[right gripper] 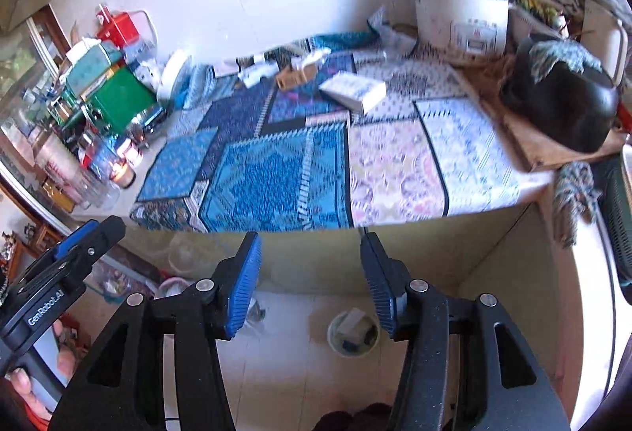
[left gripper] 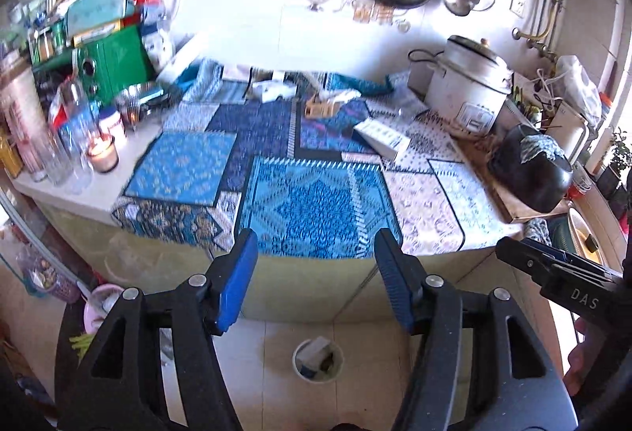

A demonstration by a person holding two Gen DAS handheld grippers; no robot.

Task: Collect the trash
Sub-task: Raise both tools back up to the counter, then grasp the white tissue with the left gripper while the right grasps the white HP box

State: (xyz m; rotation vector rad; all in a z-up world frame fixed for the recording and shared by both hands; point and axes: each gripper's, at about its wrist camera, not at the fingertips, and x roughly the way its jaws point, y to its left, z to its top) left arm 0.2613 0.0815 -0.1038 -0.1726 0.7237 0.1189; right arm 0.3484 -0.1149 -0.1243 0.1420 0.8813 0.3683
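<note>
1. Far left of the counter, we see a lit candle [left gripper: 103,154] in glass beside bottles; we judge it no trash, and hot and fragile, so we would stay clear of it.
2. At the back of the patterned cloth [left gripper: 312,194] lies crumpled white packaging [left gripper: 272,89]. It looks light, soft and crushable, so we would pinch it across its bulk.
3. Just right of it sits a small brown carton [left gripper: 320,108], probably thin, hollow card; we would take it across its narrow sides.
4. Nearer the rice cooker [left gripper: 466,87] rests a flat white box [left gripper: 381,138], likely light, stiff and smooth. We would grip it across the short width, gently, lest it cave in.
5. On the floor below stands the bin [left gripper: 317,360], already holding scraps.
6. Our left gripper [left gripper: 316,281] hangs over the floor in front of the counter, jaws parted, nothing between them.
7. Our right gripper [right gripper: 310,283] likewise stands apart and empty.
</note>
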